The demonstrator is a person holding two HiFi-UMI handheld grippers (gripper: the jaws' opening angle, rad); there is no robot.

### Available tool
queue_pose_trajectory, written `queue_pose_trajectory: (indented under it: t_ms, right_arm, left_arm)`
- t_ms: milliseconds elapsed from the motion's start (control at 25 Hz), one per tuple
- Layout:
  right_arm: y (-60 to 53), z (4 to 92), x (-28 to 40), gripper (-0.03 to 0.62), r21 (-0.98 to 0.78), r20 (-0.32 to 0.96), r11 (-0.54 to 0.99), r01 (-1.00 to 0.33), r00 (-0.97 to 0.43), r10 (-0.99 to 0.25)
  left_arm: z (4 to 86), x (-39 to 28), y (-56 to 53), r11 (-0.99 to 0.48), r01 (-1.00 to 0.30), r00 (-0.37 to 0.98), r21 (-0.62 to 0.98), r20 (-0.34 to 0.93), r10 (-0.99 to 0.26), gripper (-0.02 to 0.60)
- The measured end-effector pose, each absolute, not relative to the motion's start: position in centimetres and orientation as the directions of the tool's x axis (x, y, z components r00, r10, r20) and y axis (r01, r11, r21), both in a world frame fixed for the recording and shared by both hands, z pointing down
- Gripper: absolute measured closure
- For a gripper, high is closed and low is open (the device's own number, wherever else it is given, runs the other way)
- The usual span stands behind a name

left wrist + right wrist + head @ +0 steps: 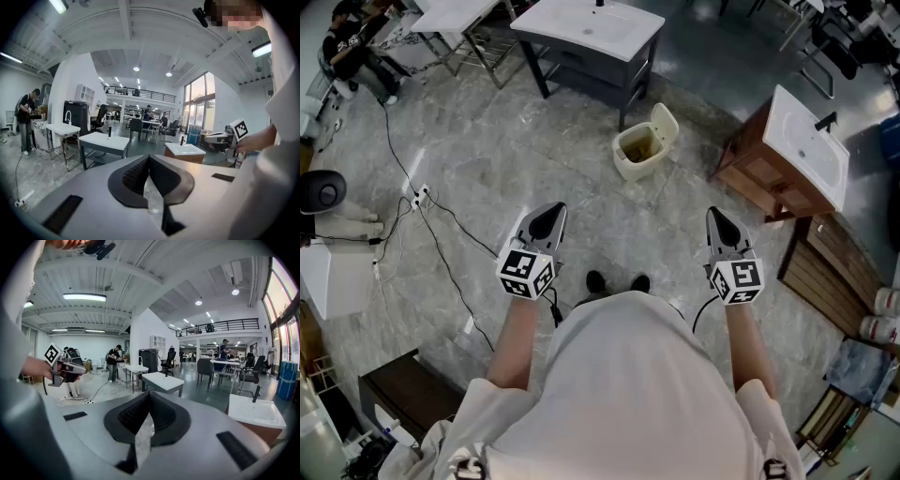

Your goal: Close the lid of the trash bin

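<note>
The task is at its opening step: the approach, with nothing touched yet. The trash bin (639, 150) stands on the grey floor far ahead of the person, just near of the dark-legged washbasin table (589, 33) and left of the wooden vanity (787, 155). Its lid (665, 125) is tipped up and back on the bin's right side, leaving the inside open.

Both claws are held out at waist height, well apart from the bin and pointing slightly down. The left gripper (549, 214) is clenched, its jaw tips meeting on nothing, and the right gripper (715, 219) is the same, clenched and empty. Neither gripper view shows the bin.

The next move, as I judge it, calls for stepping forward and bringing one claw, likely the right, behind the raised lid, then pushing it over and down onto the rim. Clenched jaws would suit that push.
</note>
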State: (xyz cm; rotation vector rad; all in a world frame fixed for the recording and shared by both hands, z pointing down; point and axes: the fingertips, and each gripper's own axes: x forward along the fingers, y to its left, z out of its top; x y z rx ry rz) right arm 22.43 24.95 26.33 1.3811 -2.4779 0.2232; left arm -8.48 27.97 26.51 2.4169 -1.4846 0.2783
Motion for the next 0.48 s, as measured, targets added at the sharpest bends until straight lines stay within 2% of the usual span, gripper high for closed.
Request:
queue_pose_trajectory:
  t_ms: [480]
  right_arm:
    - [24.59,26.36,22.3,0.565,0.003,0.328,0.526,-0.851,-0.496,-0.804]
  left_arm:
    - [26.78,-8.45,27.62,-0.43,-0.89,0.455,0.15,0.314,-0.833,0.565]
